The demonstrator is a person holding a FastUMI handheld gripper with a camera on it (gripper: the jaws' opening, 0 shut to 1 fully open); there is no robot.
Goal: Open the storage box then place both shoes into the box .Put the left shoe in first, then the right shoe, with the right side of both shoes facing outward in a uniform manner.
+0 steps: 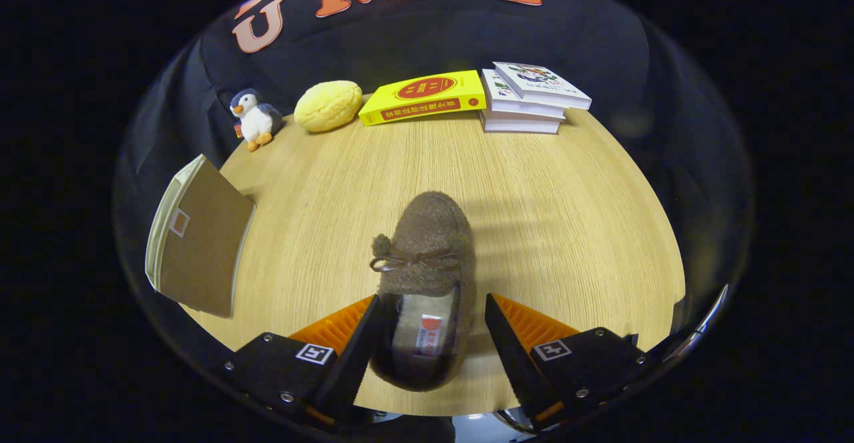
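Setting: a pale wood-grain table (pixel 534 216) is being viewed against the booth's black cloth wall.
Far-left item: a brown storage box (pixel 200 246) is lying at the table's left edge, well apart from the jaws, with a small pale tab showing on its brown face.
Box contents: the inside is not being shown; whether the box is open or closed cannot be told, and no shoe is being seen in it.
Back row: a toy penguin (pixel 255 118), a yellow bun-shaped toy (pixel 328 105), a yellow book (pixel 424 98) and a stack of white books (pixel 530 98) are being kept along the far edge.
Shoe: a brown fuzzy slipper (pixel 427 276) with a small bow is lying on the table, heel between the fingers and toe pointing away from them.
Left or right shoe: this cannot be told with confidence.
Gripper (pixel 427 343): the jaws are being held wide apart, one on each side of the heel; the left finger is sitting close against the slipper, while a gap is showing beside the right one.
Step in hand: the slipper appears to be being lined up for a grasp, ahead of being carried to the box.
Next move: the jaws would need closing on the heel sides, then a lift leftward toward the box, with the slipper's right side being turned outward.
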